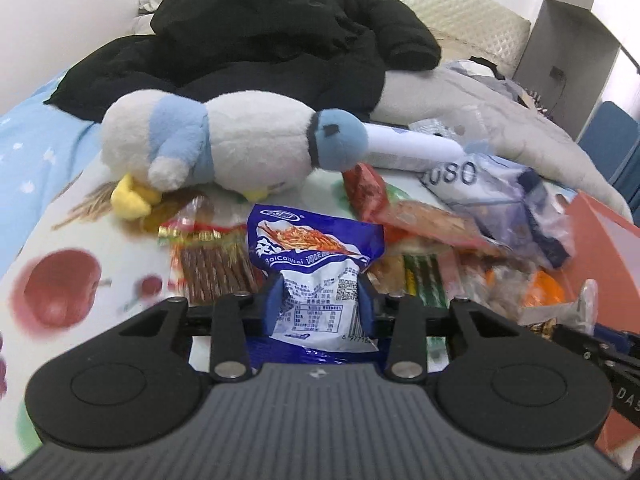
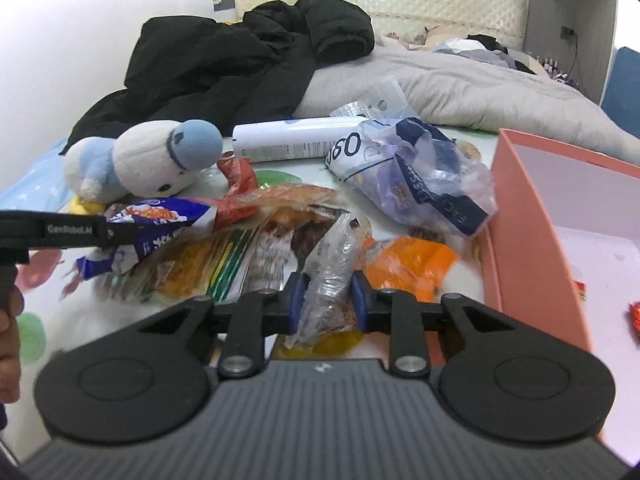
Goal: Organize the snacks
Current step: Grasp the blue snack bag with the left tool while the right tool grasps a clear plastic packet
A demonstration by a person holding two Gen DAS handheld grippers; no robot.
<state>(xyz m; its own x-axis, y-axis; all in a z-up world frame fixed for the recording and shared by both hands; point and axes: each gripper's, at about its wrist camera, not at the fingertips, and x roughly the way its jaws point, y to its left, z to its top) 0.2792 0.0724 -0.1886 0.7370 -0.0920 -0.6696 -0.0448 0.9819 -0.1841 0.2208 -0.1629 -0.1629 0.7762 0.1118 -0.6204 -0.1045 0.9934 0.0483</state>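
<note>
Nearest in the left wrist view, the left tongs [image 1: 320, 304] are clamped on the lower end of a blue-and-white foil snack packet [image 1: 316, 256], printed "BaiCaiWei" with a barcode and nutrition table, held up above the fruit-patterned bedsheet [image 1: 60, 280]. In the right wrist view the right tongs [image 2: 326, 300] are pinched on a crinkled clear plastic snack wrapper [image 2: 332, 276], just left of the open salmon-pink cardboard box [image 2: 532, 240], which already holds at least one small red item at its right edge. Both grasps look made, so the step in hand is probably the carry; next, each packet should travel over the box wall and be let go inside. Beyond lies the loose pile: an orange wrapper [image 2: 412, 260], a bluish plastic bag [image 2: 420, 184] reading "080", a white tube [image 2: 296, 140], a white-and-blue plush bird [image 1: 224, 148]. The left tool's arm reads "GenRobot.AI". Farthest, a black padded jacket [image 2: 240, 56] is heaped on the bed.
</note>
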